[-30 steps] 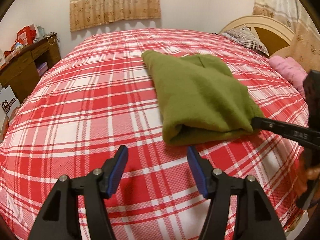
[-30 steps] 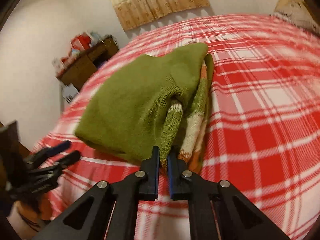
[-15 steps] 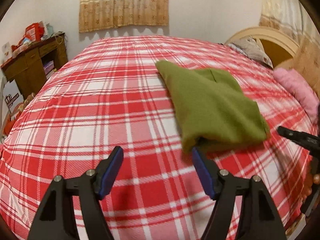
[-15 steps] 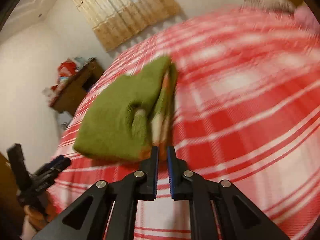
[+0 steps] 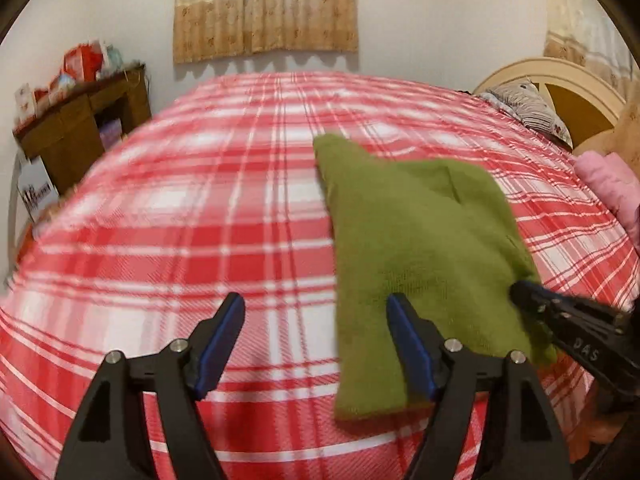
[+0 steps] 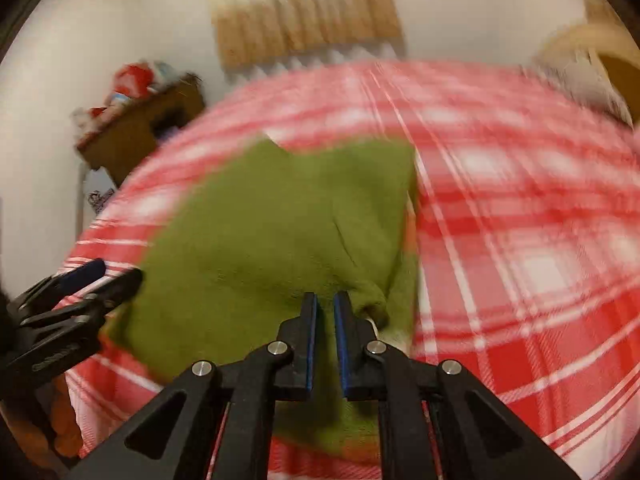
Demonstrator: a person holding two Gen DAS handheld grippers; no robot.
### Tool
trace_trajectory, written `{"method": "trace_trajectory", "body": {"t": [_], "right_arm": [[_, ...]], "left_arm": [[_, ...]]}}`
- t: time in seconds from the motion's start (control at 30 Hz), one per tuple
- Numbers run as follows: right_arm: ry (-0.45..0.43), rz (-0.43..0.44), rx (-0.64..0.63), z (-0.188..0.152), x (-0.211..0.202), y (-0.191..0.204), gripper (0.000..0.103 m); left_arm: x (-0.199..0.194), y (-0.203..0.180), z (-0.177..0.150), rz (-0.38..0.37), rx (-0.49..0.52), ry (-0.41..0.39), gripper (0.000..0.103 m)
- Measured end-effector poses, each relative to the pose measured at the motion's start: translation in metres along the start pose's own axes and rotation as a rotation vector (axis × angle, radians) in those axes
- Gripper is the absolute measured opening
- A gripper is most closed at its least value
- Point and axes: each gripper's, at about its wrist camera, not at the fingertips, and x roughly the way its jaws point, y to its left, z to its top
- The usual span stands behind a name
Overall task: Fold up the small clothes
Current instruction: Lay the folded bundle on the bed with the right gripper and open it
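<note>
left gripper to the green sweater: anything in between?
Nothing visible. The left gripper, jaws just opening and empty, hangs at the near left edge of the green sweater, bare plaid bedspread under it. The right gripper sits at the sweater's right edge.

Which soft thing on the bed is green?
The olive-green knitted sweater, mid-bed on the red plaid sheet; the pink folded blanket and grey patterned pillow sit by the headboard.

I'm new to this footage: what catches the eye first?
A folded olive-green garment lies on the red plaid bedspread, right of the bed's middle in the left wrist view. The shut right gripper sits at its near edge. The left gripper stands open over the garment's left edge.
</note>
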Motion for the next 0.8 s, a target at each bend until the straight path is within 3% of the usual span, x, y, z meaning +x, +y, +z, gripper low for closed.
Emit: {"method": "trace_trajectory", "body": {"t": [0.17, 0.37, 0.57, 0.73, 0.8], "right_arm": [[-0.005, 0.058, 0.084, 0.009, 0.010, -0.015, 0.002], [-0.028, 0.078, 0.120, 0.015, 0.016, -0.018, 0.001], [0.016, 0.085, 0.115, -0.011, -0.010, -0.013, 0.005], [-0.074, 0.098, 0.175, -0.029, -0.052, -0.019, 0.006], [-0.091, 0.096, 0.181, -0.031, -0.063, -0.021, 0.012]], "left_arm": [[0.009, -0.002, -0.018, 0.041, -0.036, -0.035, 0.078], [0.006, -0.016, -0.011, 0.144, 0.096, -0.038, 0.088], [-0.013, -0.008, -0.012, 0.149, 0.100, -0.021, 0.091], [-0.022, -0.006, -0.012, 0.147, 0.111, -0.013, 0.093], [-0.026, -0.004, -0.009, 0.127, 0.112, 0.003, 0.093]]}}
